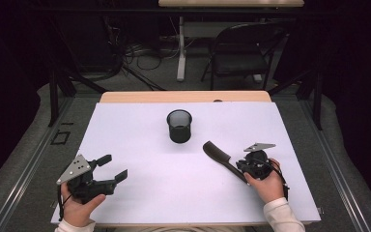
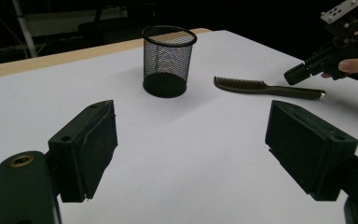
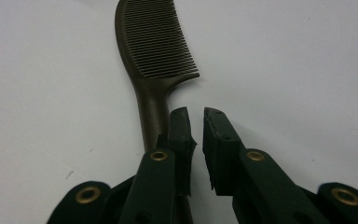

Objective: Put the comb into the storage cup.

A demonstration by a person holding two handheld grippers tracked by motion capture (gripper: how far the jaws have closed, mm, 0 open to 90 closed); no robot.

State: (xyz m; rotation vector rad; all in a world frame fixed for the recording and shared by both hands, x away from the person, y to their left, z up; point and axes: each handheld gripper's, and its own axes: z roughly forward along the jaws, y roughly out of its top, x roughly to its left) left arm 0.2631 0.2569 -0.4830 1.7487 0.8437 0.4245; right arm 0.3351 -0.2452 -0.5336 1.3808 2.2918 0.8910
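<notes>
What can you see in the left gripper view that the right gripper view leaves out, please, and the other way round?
The left gripper view adds the black wire-mesh cup standing upright behind the comb, the pale wooden table edge, and the right gripper beside the handle end. The right gripper view adds a close look at the teeth of the dark brown plastic comb and at that gripper's own jaws, slightly parted with nothing between them, the handle passing beside the left jaw. Both share the comb lying flat on the white table cover.

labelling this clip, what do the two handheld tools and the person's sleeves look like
Both the left tool and right tool are black, each with two blocky jaws, brass-coloured rivets, a grey three-cornered plate with small holes on top, and a black cable. The sleeves are white.
</notes>
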